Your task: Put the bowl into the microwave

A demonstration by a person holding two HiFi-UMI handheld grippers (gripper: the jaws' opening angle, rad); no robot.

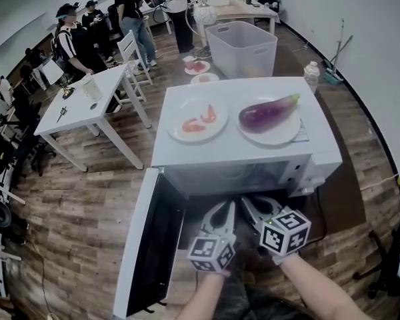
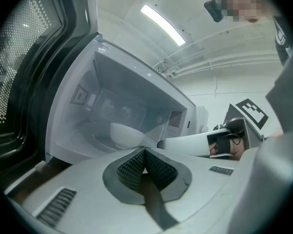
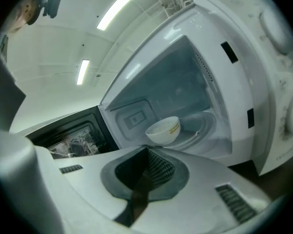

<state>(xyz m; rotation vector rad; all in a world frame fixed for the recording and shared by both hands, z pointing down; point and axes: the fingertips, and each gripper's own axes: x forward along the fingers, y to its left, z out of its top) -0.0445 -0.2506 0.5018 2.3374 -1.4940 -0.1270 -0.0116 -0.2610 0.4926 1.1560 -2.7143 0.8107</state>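
A white bowl (image 3: pixel 163 129) stands upright on the glass turntable inside the open microwave (image 1: pixel 247 155); in the left gripper view the bowl (image 2: pixel 126 134) shows in the cavity too. The microwave door (image 1: pixel 143 245) hangs wide open to the left. My left gripper (image 1: pixel 223 210) (image 2: pixel 144 150) and right gripper (image 1: pixel 251 204) (image 3: pixel 147 149) sit side by side just outside the cavity mouth. Both point into it, and both are shut with nothing between their pads. Neither touches the bowl. From the head view the bowl is hidden under the microwave's top.
Two plates sit on top of the microwave: one with a purple eggplant (image 1: pixel 270 115), one with red food pieces (image 1: pixel 197 120). A white plastic bin (image 1: pixel 242 47) stands behind, a white table (image 1: pixel 87 102) to the left, and several people at the back.
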